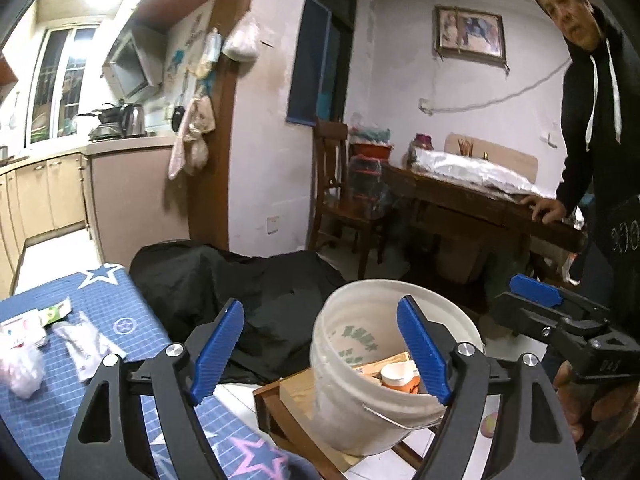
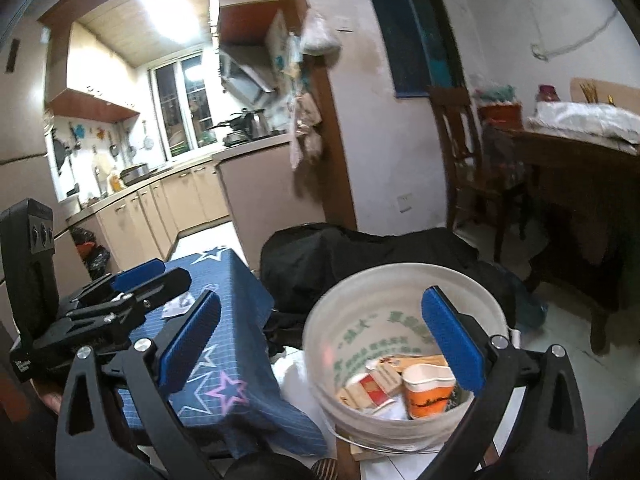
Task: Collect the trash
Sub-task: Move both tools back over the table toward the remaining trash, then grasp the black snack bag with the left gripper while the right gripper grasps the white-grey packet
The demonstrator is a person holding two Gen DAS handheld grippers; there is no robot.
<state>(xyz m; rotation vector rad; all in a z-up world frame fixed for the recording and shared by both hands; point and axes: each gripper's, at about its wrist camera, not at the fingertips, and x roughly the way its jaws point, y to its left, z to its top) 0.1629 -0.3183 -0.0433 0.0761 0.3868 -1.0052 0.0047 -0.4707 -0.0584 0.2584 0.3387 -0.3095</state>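
- Left tongs (image 1: 320, 354) stand wide, holding nothing, before the white bucket (image 1: 348, 420).
- Right tongs (image 2: 320, 354) stand wide and empty.
- Paper cup (image 2: 428, 394) lies in the bucket.

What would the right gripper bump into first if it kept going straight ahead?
Probably the white bucket. The right gripper is open and empty, with one finger already over the bucket's mouth, so it would likely meet the rim or the paper cup inside. Depth is hard to judge.

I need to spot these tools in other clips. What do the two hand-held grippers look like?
Both the left hand-held gripper and the right hand-held gripper have black cut-out frames, silver pivot bolts and two ribbed blue pads. The right's body carries small white lettering.
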